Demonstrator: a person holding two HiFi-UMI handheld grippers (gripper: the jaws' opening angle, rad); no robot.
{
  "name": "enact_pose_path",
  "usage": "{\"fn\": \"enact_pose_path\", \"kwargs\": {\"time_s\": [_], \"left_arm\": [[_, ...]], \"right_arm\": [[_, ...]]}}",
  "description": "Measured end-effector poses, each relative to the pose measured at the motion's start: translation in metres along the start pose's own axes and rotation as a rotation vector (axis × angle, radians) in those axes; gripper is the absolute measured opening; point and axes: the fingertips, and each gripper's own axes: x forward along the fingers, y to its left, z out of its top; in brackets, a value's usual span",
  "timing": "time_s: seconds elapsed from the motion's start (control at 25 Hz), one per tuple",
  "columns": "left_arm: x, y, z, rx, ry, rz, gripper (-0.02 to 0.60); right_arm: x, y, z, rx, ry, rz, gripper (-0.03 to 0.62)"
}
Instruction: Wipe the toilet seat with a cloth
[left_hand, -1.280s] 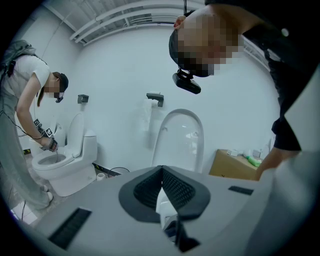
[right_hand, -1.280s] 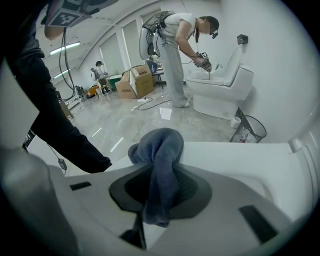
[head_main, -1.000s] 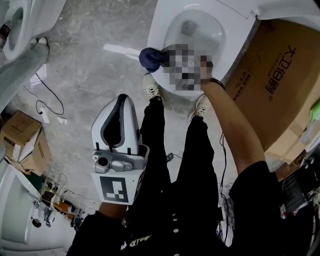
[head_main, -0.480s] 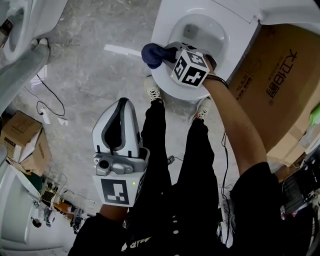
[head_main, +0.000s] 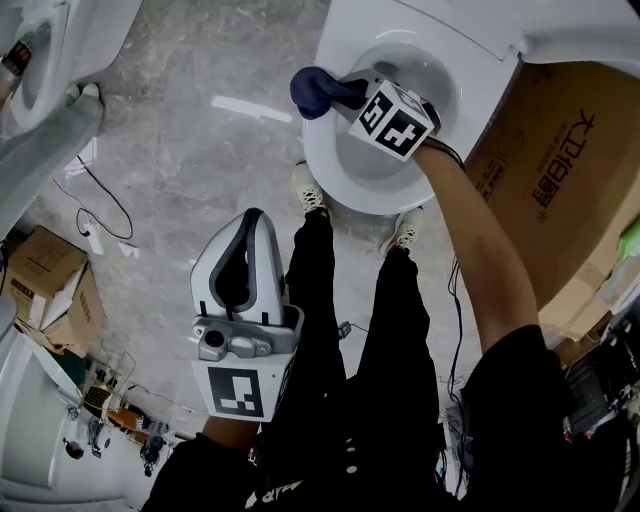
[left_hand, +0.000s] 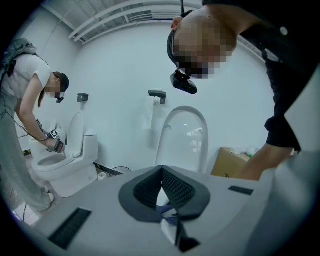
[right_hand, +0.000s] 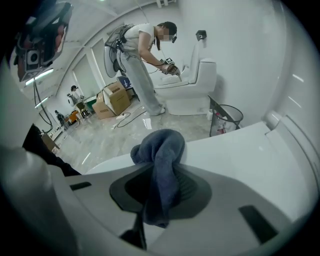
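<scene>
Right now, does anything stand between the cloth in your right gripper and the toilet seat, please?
Nothing visible does: the right gripper is shut on the blue cloth, whose bunched end lies right at the toilet seat rim.

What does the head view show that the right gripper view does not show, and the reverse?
Only the head view: the left gripper above the floor, the person's shoes, and a cardboard box beside the toilet. Only the right gripper view: another person bent over a second toilet, and a wire bin. Both: the right gripper shut on the blue cloth, pressed to the white toilet seat.
</scene>
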Motion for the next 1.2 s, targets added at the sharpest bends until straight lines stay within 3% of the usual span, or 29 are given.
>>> {"fn": "enact_pose_path", "kwargs": {"time_s": [0.52, 1.04, 1.2], "left_arm": [[0.006, 0.001, -0.003, 0.001, 0.012, -0.006, 0.011], [0.005, -0.003, -0.001, -0.016, 0.012, -0.011, 0.011], [0.004, -0.001, -0.002, -0.014, 0.015, -0.009, 0.009]], "right_arm": [[-0.012, -0.062, 0.01, 0.194, -0.041, -0.098, 0.078], [-0.032, -0.113, 0.009, 0.443, -0.129, -0.256, 0.077], [-0.036, -0.121, 0.008, 0.465, -0.14, -0.287, 0.078]]}}
